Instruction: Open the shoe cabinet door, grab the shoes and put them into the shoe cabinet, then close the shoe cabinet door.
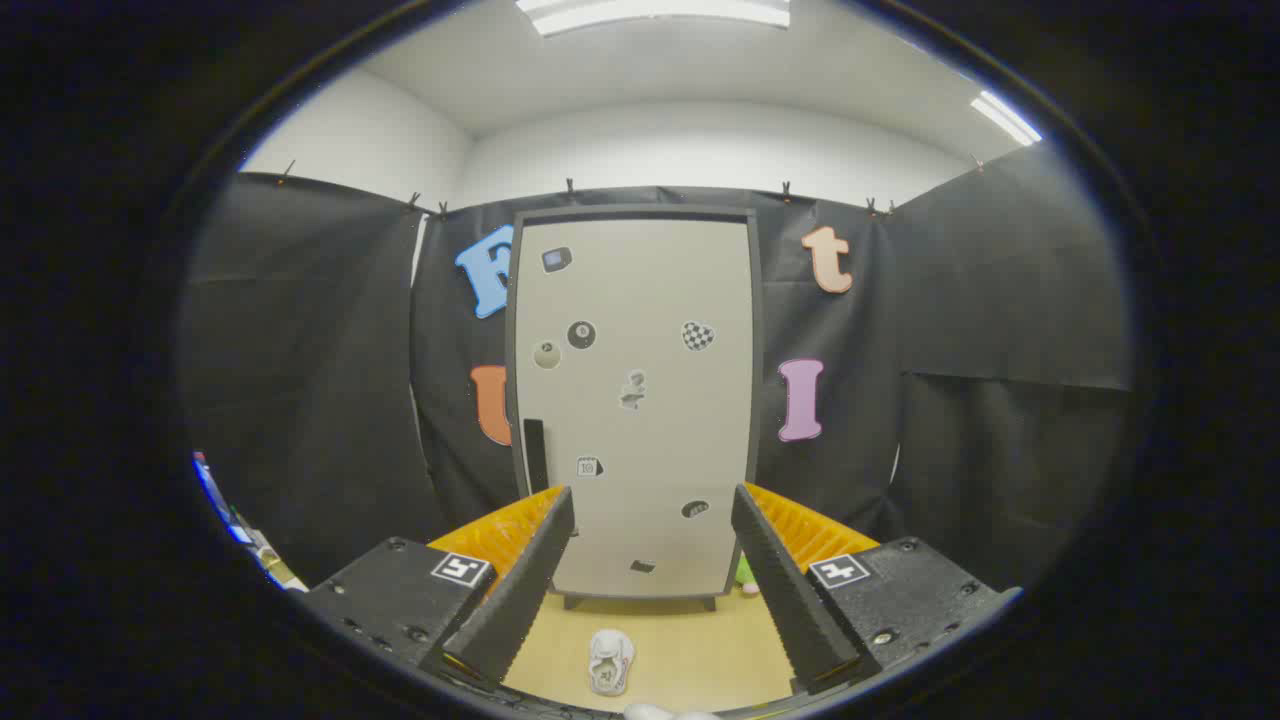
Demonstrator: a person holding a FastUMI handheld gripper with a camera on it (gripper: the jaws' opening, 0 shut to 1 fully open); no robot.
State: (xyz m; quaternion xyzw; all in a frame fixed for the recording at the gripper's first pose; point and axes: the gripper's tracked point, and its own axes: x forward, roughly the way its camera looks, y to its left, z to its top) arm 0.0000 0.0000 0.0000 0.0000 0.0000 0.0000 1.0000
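Cabinet [632, 400] dead ahead, beyond the fingers, standing on short legs against the booth wall. Door [640, 300] shut flat, stickers scattered over it, dark vertical handle [535, 455] low on its left edge. One pale shoe [611, 660] lying on the wooden floor [700, 650] between the fingers, well short of the cabinet; a sliver of something else pale just under it, can't tell what. Something small and green [745, 572] peeking out by the cabinet's right foot. Gripper [650, 560] spread wide, pinching nothing. Looks like step one, door not opened yet. Next move probably: head for that handle, line the fingers up either side of the bar, squeeze, then pull outward. Hinges likely on the right, so expect a swing that way.
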